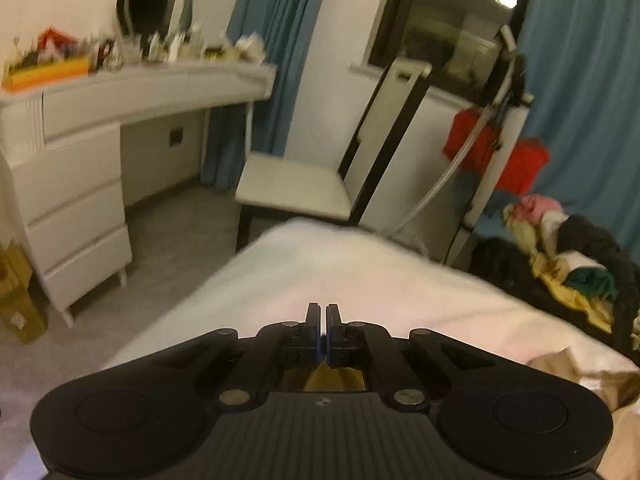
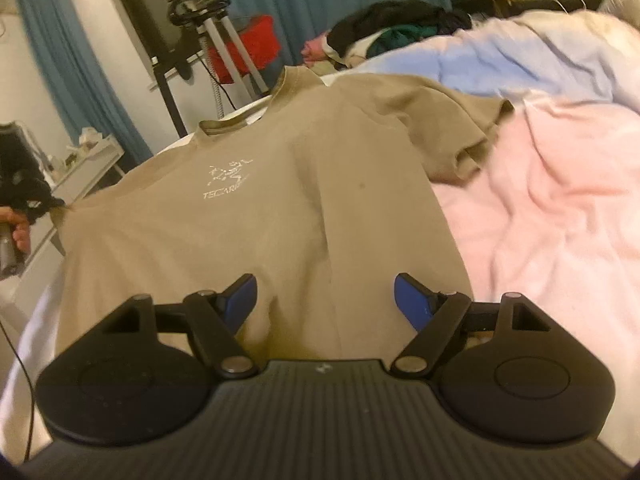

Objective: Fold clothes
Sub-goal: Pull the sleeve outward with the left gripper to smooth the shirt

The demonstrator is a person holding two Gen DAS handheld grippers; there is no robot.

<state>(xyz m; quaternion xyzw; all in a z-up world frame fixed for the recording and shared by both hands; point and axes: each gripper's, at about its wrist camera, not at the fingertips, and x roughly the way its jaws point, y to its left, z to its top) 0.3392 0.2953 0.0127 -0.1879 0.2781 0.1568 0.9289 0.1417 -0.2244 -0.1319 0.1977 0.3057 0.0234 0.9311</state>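
Note:
A tan T-shirt with a white chest logo lies front up on the bed, collar away from me, its right sleeve crumpled on the pink sheet. My right gripper is open just above the shirt's lower hem, touching nothing. My left gripper is shut, with tan fabric showing between the jaws behind the tips. In the right wrist view, the left gripper pinches the shirt's left sleeve at the bed's left edge. A bit of the shirt shows at lower right in the left wrist view.
The bed has a pink and pale blue sheet. A pile of dark and coloured clothes lies at the bed's far side. A white chair, a white dresser and a garment steamer stand are beside the bed.

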